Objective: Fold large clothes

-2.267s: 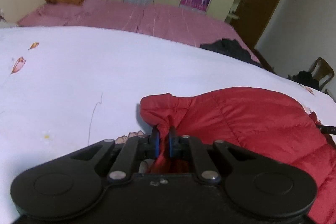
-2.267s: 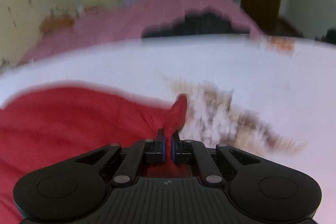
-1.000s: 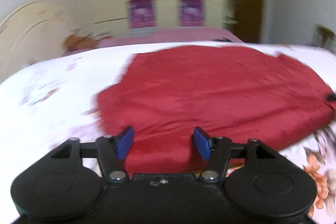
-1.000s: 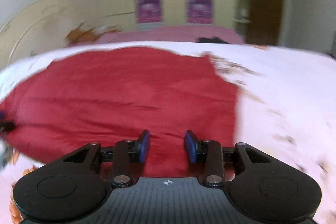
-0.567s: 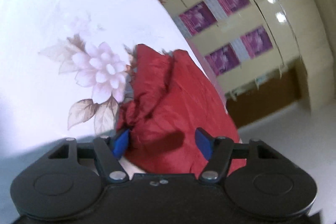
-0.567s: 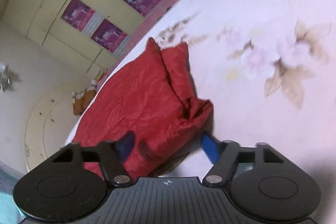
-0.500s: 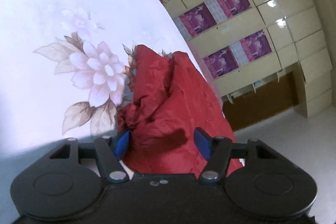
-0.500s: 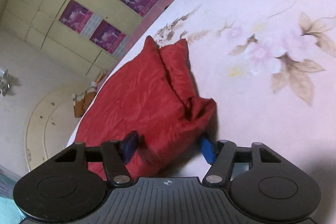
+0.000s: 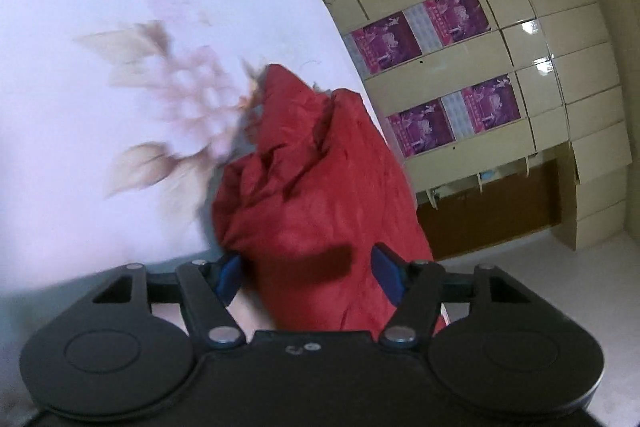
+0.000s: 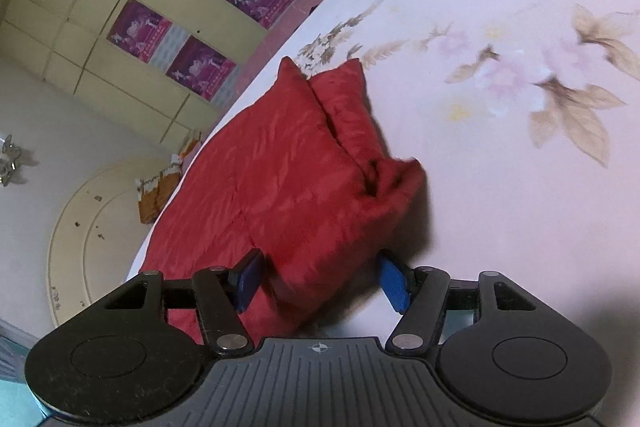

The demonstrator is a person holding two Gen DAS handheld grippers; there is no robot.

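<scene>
On the left gripper (image 9: 308,277) the blue fingers (image 9: 227,277) stand well apart with a thick bunched end of the red quilted padded jacket (image 9: 320,195) between them; the inner pad lies against or just beside the fabric, the outer one stands clear of it, and the jaws have just been opening a little, so nothing is pinched. The right gripper (image 10: 320,281) stands much the same: its blue fingers (image 10: 394,285) are spread about the jacket's (image 10: 288,163) other bunched end, the pads beside the cloth but not pressing it, and their gap is steady over the last moment. Both tools are rolled onto their sides, so each pair of fingers straddles one thick edge of the jacket. To do this step well, I judge each should push further over its edge, catching every layer and not just the top shell, close firmly, and then both should lift and carry together so the padding does not slump. The jacket lies on the white flower-printed bedspread (image 10: 520,167). Its long axis seems to run across from one gripper to the other, and the narrower folded strip seen at each end points away toward the cream wardrobe with purple panels (image 9: 480,67) beyond the bedspread.
</scene>
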